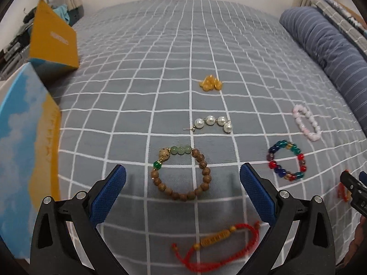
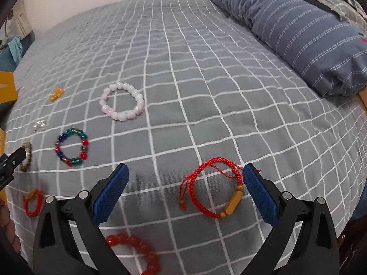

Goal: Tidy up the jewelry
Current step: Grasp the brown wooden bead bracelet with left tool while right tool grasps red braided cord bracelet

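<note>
Several pieces of jewelry lie on a grey checked bedspread. In the left wrist view my left gripper [image 1: 182, 175] is open over a wooden bead bracelet [image 1: 181, 173], with a red cord bracelet [image 1: 218, 245] below it. Beyond lie a pearl earring [image 1: 213, 122], a yellow bead cluster [image 1: 210, 83], a multicolour bracelet [image 1: 286, 162] and a pink bracelet [image 1: 307, 122]. In the right wrist view my right gripper [image 2: 185, 175] is open and empty, with a second red cord bracelet [image 2: 218, 188] by its right finger and a red bead bracelet [image 2: 135, 247] under it.
An open box with a sky-and-yellow print [image 1: 25, 151] and its raised yellow lid [image 1: 54, 39] stands at the left. A rolled blue striped quilt [image 2: 298, 29] lies along the right side of the bed. The bed edge drops off at the far right [image 2: 363, 100].
</note>
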Demonstrator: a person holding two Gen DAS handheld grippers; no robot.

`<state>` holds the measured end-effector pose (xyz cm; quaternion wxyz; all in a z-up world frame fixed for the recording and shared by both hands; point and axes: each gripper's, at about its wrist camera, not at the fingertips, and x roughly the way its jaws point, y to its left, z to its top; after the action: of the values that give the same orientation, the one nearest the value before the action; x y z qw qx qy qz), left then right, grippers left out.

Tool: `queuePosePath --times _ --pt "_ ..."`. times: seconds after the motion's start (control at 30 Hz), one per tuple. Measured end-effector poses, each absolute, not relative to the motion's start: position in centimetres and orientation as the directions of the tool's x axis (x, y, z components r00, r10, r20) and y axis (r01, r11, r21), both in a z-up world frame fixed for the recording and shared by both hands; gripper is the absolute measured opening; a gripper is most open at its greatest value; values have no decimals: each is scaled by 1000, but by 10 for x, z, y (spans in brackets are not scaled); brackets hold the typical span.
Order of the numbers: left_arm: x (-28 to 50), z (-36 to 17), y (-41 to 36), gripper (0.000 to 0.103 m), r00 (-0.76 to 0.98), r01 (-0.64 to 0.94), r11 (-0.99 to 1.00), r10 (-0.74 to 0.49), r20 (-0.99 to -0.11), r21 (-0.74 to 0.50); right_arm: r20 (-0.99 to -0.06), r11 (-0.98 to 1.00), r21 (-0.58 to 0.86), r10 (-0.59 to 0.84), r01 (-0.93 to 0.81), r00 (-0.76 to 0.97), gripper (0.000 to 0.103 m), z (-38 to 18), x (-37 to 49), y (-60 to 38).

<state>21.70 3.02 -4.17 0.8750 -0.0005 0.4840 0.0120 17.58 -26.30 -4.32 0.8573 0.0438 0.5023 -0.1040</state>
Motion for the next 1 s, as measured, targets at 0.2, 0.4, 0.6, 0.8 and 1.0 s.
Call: queuePosePath --times 0.2,0.4,0.6,0.8,1.0 --pt "222 -53 31 97 511 -18 1000 17 -860 9 -896 975 -20 -117 222 429 92 -65 181 -264" --pt "224 -62 29 97 493 -1 1000 18 -870 20 -904 974 0 -97 227 416 89 -69 182 -266" --pt "224 -64 26 86 490 15 1000 2 -872 11 -911 975 18 -75 223 405 78 -73 180 -268" --pt "218 -61 24 71 492 24 1000 -20 -871 -9 -911 983 2 -74 185 405 54 -70 178 -260" --pt "215 -58 20 45 492 43 999 -36 -870 -16 -910 984 -15 -88 178 406 21 -68 179 -253"
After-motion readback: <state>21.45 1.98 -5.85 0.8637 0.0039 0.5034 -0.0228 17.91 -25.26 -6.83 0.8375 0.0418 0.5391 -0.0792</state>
